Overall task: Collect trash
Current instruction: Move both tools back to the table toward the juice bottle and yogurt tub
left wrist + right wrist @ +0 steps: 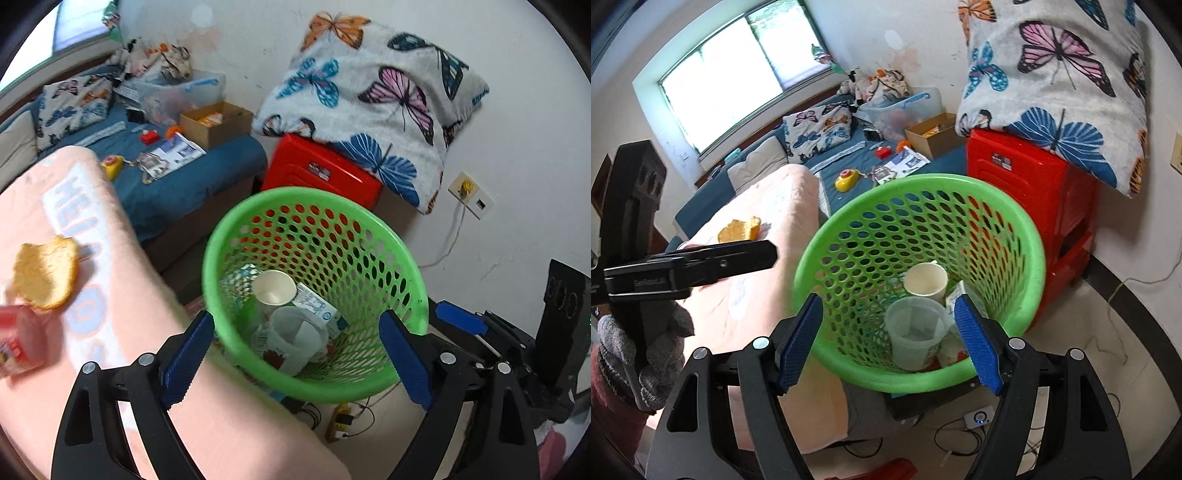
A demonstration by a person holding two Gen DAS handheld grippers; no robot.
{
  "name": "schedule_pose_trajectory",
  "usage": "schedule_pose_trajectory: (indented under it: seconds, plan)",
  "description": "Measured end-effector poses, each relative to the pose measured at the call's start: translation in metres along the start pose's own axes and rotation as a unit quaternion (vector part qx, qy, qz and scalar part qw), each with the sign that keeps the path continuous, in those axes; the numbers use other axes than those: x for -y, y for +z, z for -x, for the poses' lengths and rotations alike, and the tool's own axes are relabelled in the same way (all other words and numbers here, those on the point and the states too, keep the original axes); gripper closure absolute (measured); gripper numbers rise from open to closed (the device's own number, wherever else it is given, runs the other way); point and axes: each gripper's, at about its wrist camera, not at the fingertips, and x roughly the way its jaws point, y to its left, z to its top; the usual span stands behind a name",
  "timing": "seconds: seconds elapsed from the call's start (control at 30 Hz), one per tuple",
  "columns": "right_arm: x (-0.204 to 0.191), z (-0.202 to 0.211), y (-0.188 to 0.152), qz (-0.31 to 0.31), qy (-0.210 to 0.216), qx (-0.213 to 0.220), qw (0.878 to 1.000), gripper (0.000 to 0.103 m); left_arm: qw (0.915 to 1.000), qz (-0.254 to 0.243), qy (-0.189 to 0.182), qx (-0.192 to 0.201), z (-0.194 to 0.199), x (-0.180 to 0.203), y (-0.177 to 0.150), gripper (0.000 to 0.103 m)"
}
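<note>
I take the green basket (236, 236) as my landmark. My left gripper (295, 354) hangs above its near rim with the jaws spread wide and nothing between the pads; the basket's mouth fills the gap. My right gripper (894, 341) sits over the same near rim, jaws parted and empty, one blue pad on each side of the opening. I cannot tell from either view whether a pad touches the rim.

Inside the basket: a white paper cup (274, 287) lying toward the far side, a translucent plastic cup (913, 332) nearer me, and a printed carton (317, 306) beside them. Smaller scraps lie at the bottom, too blurred to name.

Left of the basket, on the pink blanket (207, 417), lies a piece of orange peel (46, 273), well apart from the rim. A red-and-pink package (18, 343) sits just beside the peel, blurred at the picture's edge.

Behind the basket stands a red plastic stool (1030, 177) with a butterfly pillow (373, 107) on top.
</note>
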Motion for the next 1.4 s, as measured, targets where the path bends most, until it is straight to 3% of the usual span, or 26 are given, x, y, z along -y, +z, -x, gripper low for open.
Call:
schedule_pose_trajectory:
  seconds: [0.27, 0.53, 0.97, 1.23, 1.4]
  plan:
    - [-0.040, -0.013, 0.006, 0.039, 0.030, -0.010, 0.999, 0.029, 0.9965, 0.051, 0.055, 0.037, 0.055, -0.042, -0.031, 0.016]
    - [-0.098, -0.034, 0.007, 0.093, 0.070, -0.029, 0.993, 0.028, 0.9837, 0.113, 0.122, 0.069, 0.114, -0.103, -0.068, 0.016]
    - [-0.201, -0.068, -0.006, 0.172, 0.128, -0.067, 0.974, 0.028, 0.9494, 0.200, 0.209, 0.123, 0.218, -0.194, -0.147, 0.016]
    - [-0.271, -0.086, -0.028, 0.228, 0.171, -0.099, 0.953, 0.027, 0.9246, 0.247, 0.258, 0.133, 0.262, -0.240, -0.199, 0.016]
    - [-0.320, -0.098, -0.044, 0.269, 0.197, -0.121, 0.935, 0.027, 0.9146, 0.269, 0.273, 0.127, 0.273, -0.259, -0.224, 0.016]
